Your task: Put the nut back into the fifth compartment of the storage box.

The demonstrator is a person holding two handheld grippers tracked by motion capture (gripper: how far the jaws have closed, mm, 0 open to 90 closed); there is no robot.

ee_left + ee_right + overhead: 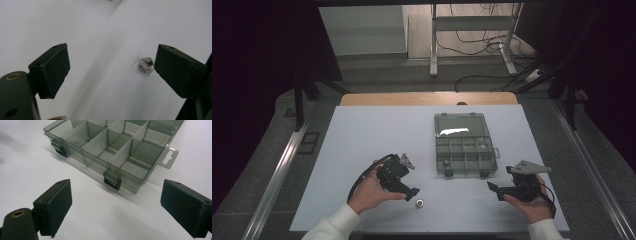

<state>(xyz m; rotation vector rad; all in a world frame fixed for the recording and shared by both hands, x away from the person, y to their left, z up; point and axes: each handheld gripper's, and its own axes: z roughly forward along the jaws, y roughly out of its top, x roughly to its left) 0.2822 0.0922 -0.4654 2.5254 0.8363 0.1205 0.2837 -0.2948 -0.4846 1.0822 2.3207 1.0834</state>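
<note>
A small metal hex nut (419,203) lies on the white table top near the front edge. My left gripper (411,192) hovers just left of it, open. In the left gripper view the nut (146,64) rests close by the right jaw's pad, inside the wide gap of the left gripper (111,63), and nothing presses on it. A smoky clear compartment box (441,150) sits mid-table with its lid folded back. My right gripper (493,188) stands open at the box's front right corner. In the right gripper view, the right gripper (116,195) faces the box (93,145) and holds nothing.
The box has two black latches (112,180) on its front wall and a hang tab (169,157) at its side. A few small shiny parts lie in its compartments (482,143). The table's wooden far edge (427,98) lies beyond the white sheet.
</note>
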